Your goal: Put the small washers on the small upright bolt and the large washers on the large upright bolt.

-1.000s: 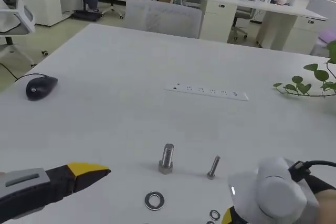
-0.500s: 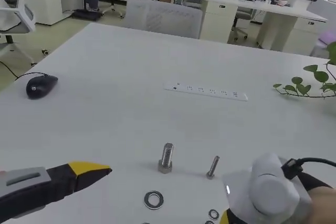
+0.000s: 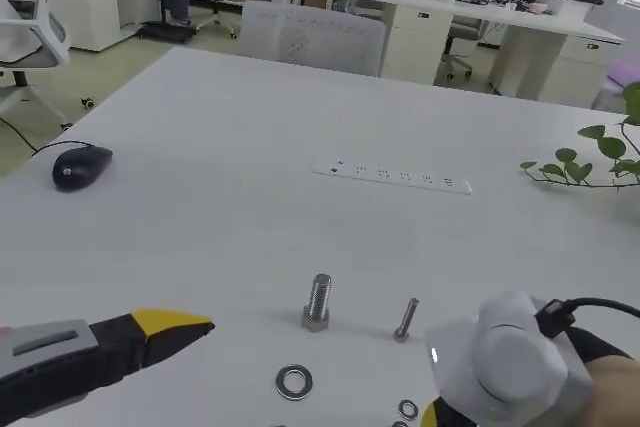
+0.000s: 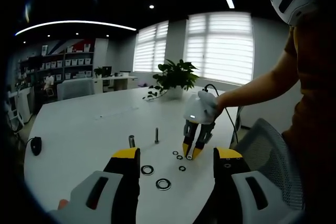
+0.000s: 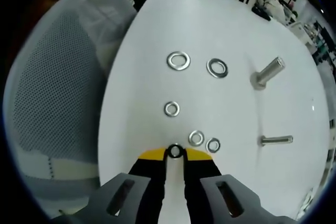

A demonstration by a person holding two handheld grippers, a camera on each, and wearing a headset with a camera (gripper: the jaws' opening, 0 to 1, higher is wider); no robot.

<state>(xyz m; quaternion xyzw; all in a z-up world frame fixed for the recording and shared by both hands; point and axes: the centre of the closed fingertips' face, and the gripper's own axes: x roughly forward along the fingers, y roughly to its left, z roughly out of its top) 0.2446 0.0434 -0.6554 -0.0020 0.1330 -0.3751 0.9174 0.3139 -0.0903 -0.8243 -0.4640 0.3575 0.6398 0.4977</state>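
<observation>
Your right gripper (image 5: 176, 157) looks to have its jaws pinched on a small washer (image 5: 175, 151), down by the surface (image 5: 220, 19). In the right gripper view the small bolt (image 5: 275, 140) stands upright ahead and off to the right of the jaws, nearer than the large bolt (image 5: 268, 72). So I'd guess it's a lift, then drop it flat over the top. Your left gripper (image 4: 177, 155) hovers farther off, jaws apart, holding nothing.

left gripper (image 4: 177, 156) jaws spread; right gripper (image 4: 190, 152) at small washer (image 4: 179, 157)
</observation>
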